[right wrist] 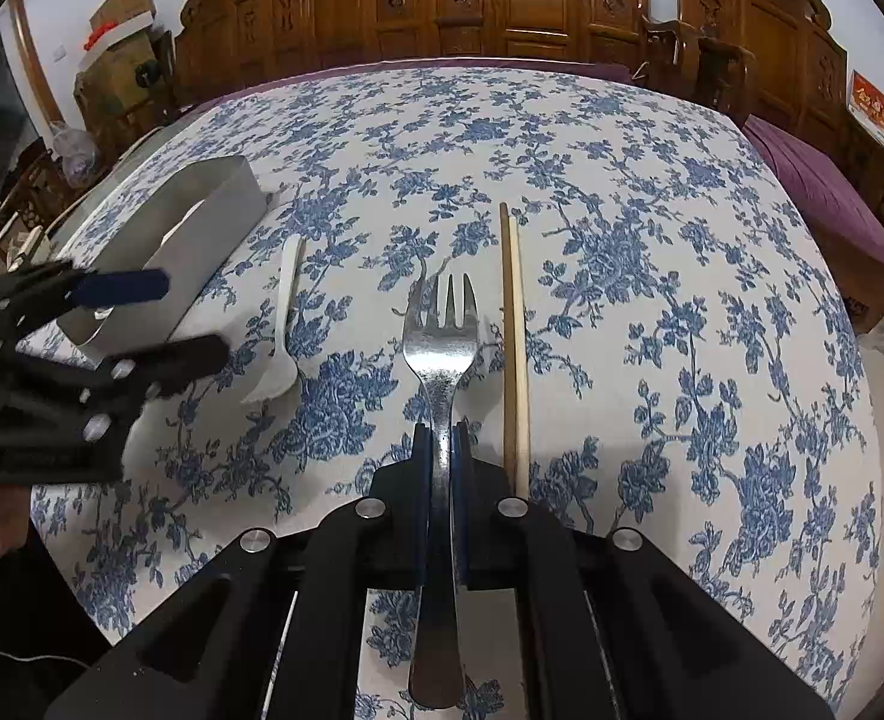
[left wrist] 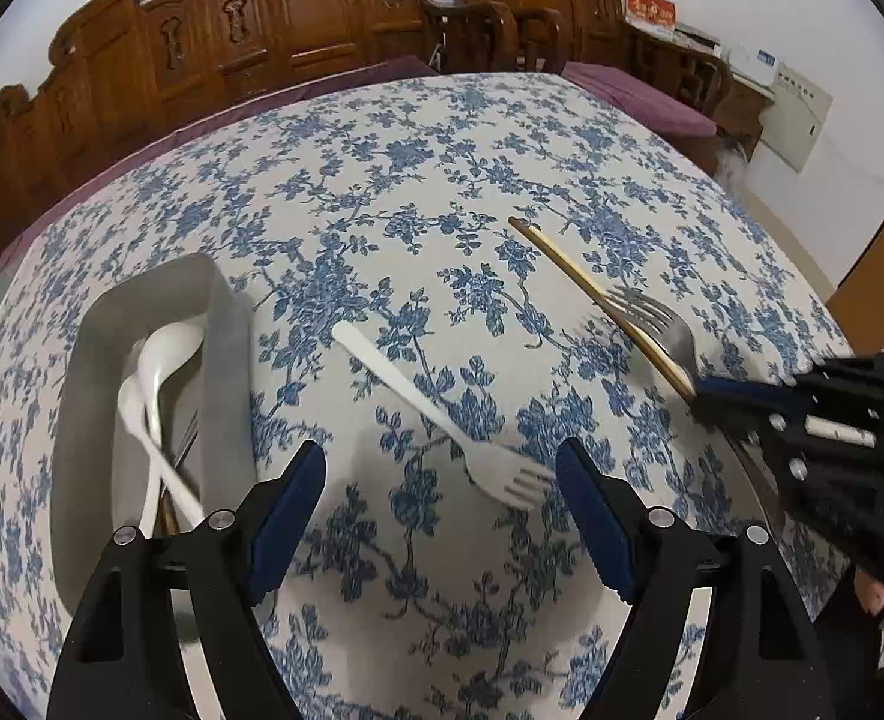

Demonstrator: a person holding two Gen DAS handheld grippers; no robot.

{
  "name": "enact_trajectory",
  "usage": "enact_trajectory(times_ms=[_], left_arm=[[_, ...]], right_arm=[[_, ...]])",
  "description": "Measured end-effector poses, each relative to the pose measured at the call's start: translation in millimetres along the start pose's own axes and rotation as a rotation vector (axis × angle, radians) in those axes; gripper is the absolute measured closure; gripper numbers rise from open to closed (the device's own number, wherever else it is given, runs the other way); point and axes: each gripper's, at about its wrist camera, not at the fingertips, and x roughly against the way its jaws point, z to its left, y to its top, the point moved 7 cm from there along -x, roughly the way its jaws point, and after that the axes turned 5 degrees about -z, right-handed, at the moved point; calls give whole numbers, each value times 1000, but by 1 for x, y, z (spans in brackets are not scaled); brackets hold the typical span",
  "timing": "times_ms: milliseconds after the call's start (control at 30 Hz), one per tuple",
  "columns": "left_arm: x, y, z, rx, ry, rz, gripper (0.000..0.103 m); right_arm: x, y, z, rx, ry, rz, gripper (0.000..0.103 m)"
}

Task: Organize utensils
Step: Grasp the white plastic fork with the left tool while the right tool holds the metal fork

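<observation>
My right gripper is shut on the handle of a metal fork, tines pointing away; the fork also shows in the left wrist view, with the right gripper at its handle. A pair of wooden chopsticks lies just right of the fork, also seen in the left wrist view. My left gripper is open above a white plastic fork whose tines lie between the fingers; that fork also shows in the right wrist view. A grey utensil box holds white spoons.
The table has a blue floral cloth. The grey box stands at its left side. Carved wooden chairs with purple cushions line the far edge. Boxes are stacked at the back left.
</observation>
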Motion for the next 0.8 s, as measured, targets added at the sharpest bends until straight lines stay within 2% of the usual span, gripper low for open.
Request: enact_trajectory(times_ms=[67, 133, 367, 467, 600, 700, 767, 800], left_arm=[[-8, 3, -1, -3, 2, 24, 28], [-19, 5, 0, -11, 32, 62, 34], [-49, 4, 0, 61, 11, 147, 46], [-60, 2, 3, 105, -2, 181, 59], [-62, 1, 2, 116, 13, 183, 62], [-62, -1, 2, 95, 47, 178, 70], [-60, -2, 3, 95, 48, 169, 78], [-59, -3, 5, 99, 51, 167, 86]], right_arm=[[0, -3, -4, -4, -9, -5, 95], [-3, -8, -7, -1, -17, 5, 95], [-5, -13, -8, -6, -8, 7, 95], [-3, -10, -5, -2, -2, -4, 95], [-1, -7, -3, -1, 7, -11, 95], [-1, -7, -3, 1, 6, -10, 95], [-1, -7, -2, 5, 4, -10, 95], [-1, -6, -3, 7, 2, -10, 95]])
